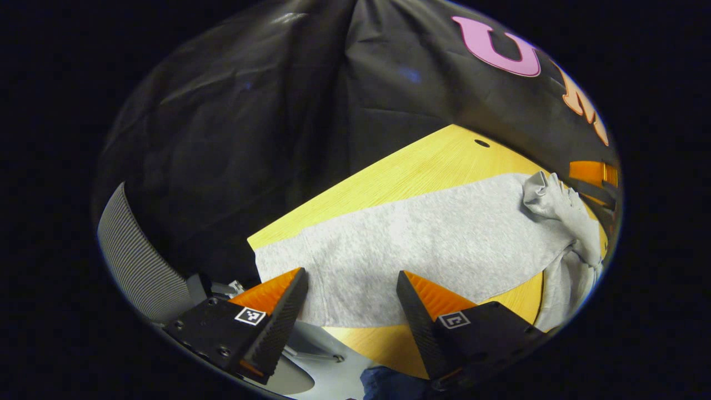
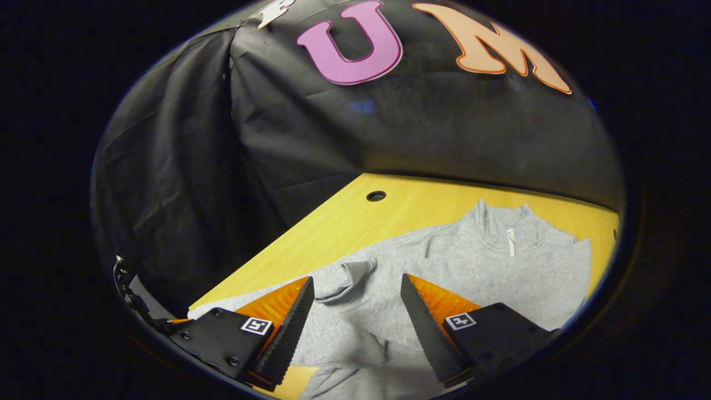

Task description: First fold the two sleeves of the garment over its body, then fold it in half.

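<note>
A light grey sweatshirt (image 2: 472,266) with a short zip collar (image 2: 510,236) lies flat on the wooden table (image 2: 355,222). In the right gripper view one sleeve lies across the body, its cuff (image 2: 350,278) between the fingers' tips. My right gripper (image 2: 355,289) hangs open just above that cuff, holding nothing. In the left gripper view the sweatshirt's body (image 1: 422,239) spreads over the table (image 1: 433,161), with a bunched sleeve (image 1: 555,203) raised at the far right. My left gripper (image 1: 351,280) is open over the garment's near edge, empty.
A round cable hole (image 2: 376,195) sits in the table near its back edge. Black cloth walls close in behind and to the left. Another gripper's fingers (image 1: 594,175) show at the right rim of the left gripper view. Below the table edge I see pale floor (image 1: 328,378).
</note>
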### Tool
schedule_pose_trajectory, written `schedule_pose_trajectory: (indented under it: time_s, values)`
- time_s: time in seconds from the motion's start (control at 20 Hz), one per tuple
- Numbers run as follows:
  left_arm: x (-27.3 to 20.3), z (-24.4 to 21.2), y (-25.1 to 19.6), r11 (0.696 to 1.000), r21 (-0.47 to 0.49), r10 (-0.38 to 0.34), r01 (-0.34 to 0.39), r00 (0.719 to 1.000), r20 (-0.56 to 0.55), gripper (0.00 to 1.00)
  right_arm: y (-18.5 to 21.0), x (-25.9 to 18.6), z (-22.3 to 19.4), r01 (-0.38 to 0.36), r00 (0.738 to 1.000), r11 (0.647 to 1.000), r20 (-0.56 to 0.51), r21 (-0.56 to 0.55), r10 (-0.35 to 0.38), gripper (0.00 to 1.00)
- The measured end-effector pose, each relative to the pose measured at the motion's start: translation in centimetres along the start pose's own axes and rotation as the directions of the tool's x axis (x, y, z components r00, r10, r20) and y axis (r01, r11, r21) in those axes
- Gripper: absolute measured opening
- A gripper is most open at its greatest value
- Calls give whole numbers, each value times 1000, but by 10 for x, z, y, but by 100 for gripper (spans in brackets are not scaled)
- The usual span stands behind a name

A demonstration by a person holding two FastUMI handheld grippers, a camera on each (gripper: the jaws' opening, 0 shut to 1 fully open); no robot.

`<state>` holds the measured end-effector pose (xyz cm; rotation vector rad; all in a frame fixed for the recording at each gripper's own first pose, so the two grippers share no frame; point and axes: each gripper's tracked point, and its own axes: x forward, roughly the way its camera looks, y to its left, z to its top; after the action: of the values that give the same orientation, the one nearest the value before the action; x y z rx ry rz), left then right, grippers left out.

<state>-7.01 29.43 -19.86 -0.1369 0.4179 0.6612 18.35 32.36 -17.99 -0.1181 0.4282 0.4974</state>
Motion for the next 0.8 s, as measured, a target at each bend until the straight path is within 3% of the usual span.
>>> schedule_pose_trajectory:
  time_s: [0.25, 0.35, 0.5, 0.55, 0.6, 0.7, 0.8]
  values:
    - [1, 3, 3, 1000, -4, -13, 13, 999, 44, 91, -39, -40, 10, 62, 998, 998, 29, -7, -62, 97]
    - [2, 6, 0, 1000, 5, -29, 29, 998, 55, 83, -54, -61, 9, 84, 996, 996, 29, -4, -84, 97]
    - [4, 9, -10, 999, -1, -40, 40, 997, 68, 46, -79, -90, 0, 130, 991, 992, 16, -6, -129, 93]
    - [7, 12, -14, 999, -8, -35, 36, 997, 74, 41, -87, -97, -3, 148, 989, 989, 9, -7, -148, 93]
    - [6, 14, -18, 1000, -14, -26, 27, 997, 76, 20, -92, -107, -3, 161, 987, 987, 12, -6, -160, 93]
    - [4, 15, -22, 1000, -5, -17, 18, 997, 71, 7, -99, -122, -1, 178, 984, 984, 20, 9, -178, 97]
    - [4, 16, -22, 1000, 5, -10, 10, 999, 50, 2, -109, -137, -3, 194, 981, 981, 26, 22, -195, 94]
